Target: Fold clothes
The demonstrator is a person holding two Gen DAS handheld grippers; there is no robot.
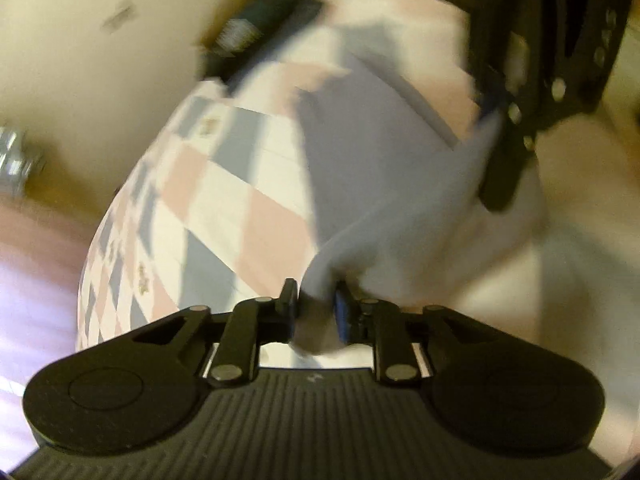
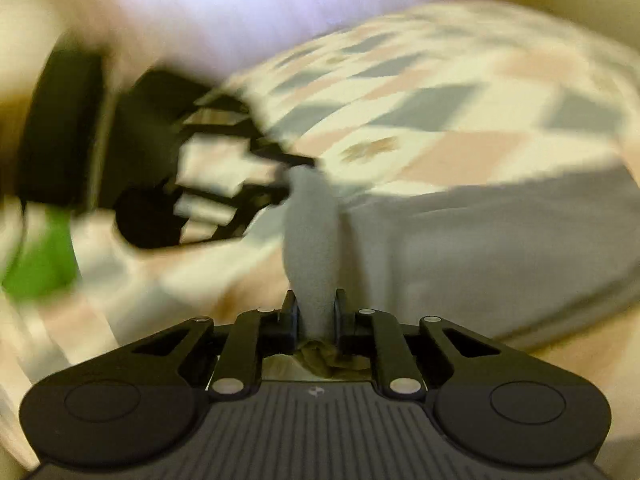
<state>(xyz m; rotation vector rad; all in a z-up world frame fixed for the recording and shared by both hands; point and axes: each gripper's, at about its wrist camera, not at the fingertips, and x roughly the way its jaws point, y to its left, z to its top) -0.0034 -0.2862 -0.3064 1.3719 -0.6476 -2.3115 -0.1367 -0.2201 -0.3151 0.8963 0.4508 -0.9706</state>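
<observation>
- Grey garment is stretched over the checkered bedspread, between your grippers.
- Left gripper clamped on one bunched corner; right gripper clamped on another.
- Thin bites: yank hard and a corner could slip.
- Frames blurred; a trailing hem could snag.

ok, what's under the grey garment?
The grey garment lies on a checked bedspread; both hand-held grippers, left and right, pinch its fabric. What the garment covers is hidden; blur hides finer detail.

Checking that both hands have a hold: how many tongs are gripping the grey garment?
2. Left tongs pinch a bunched edge of the grey garment; right tongs pinch another bunch.
</observation>
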